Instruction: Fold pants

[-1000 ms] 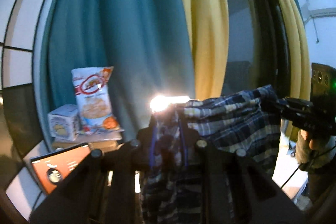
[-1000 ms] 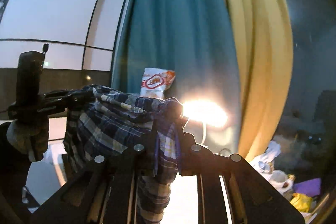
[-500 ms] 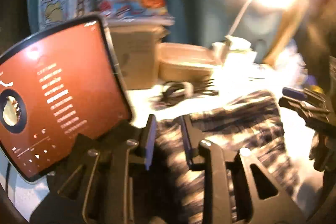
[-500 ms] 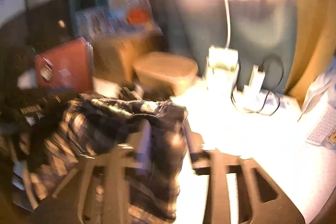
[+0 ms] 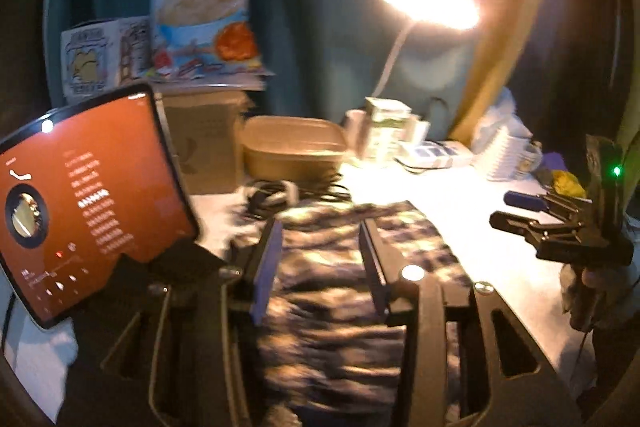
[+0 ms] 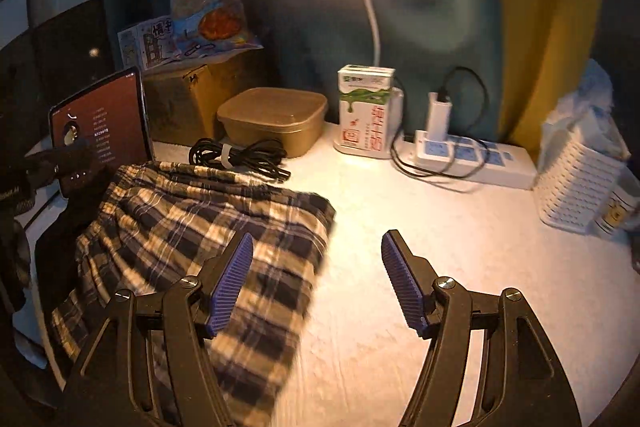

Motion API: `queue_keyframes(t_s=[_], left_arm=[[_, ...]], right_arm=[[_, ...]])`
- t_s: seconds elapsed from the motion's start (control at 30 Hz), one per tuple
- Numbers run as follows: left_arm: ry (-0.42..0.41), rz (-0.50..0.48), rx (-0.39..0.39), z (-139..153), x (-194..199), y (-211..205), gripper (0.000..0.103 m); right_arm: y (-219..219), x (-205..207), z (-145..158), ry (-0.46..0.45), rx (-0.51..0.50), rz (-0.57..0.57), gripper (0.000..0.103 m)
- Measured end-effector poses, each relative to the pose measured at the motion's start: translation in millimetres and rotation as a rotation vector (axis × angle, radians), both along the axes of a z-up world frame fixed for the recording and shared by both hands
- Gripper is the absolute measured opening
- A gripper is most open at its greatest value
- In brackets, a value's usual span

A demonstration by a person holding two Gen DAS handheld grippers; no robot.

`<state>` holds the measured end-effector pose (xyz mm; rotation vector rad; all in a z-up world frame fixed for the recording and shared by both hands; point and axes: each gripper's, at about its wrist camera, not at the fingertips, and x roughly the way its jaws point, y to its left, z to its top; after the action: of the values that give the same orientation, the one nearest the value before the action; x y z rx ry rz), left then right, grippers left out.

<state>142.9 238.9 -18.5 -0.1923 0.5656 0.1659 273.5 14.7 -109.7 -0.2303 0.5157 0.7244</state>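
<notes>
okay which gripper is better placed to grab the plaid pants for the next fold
Probably left. The left gripper, jaws just opened, hangs right over the plaid pants; the right gripper, also just opened, straddles their edge, mostly over bare table.

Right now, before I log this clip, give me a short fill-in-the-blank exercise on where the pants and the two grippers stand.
1. The plaid pants lie on the white ____.
2. The right gripper has its jaws ____, with only bare table between them.
3. The coiled black cable lies in front of the tan lidded ____.
4. The milk carton stands directly under the lit ____.

Missing words: table; open; container; lamp
</notes>
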Motion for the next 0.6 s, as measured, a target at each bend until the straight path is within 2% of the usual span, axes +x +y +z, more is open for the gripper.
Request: queue_keyframes(t_s=[0.17,0.23,0.3,0.4,0.6], left_arm=[[-0.007,-0.013,-0.031,1.3,-10.5,-33.9,0.045],[-0.014,-0.009,-0.043,0.7,-16.8,-47.1,0.053],[-0.019,-0.021,-0.055,2.2,-21.3,-60.1,0.066],[-0.028,-0.059,-0.042,9.0,-29.5,-86.7,0.075],[-0.11,-0.119,0.001,33.3,-54.9,-137.1,0.079]], right_arm=[[-35.8,-24.0,7.8,-0.026,-0.006,-0.061,0.07],[-51.2,-34.4,12.4,-0.044,0.008,-0.077,0.07],[-67.8,-45.6,17.3,-0.062,0.022,-0.099,0.07],[-92.8,-64.2,25.1,-0.094,0.048,-0.131,0.07],[-131.8,-112.7,41.3,-0.176,0.073,-0.17,0.07]])
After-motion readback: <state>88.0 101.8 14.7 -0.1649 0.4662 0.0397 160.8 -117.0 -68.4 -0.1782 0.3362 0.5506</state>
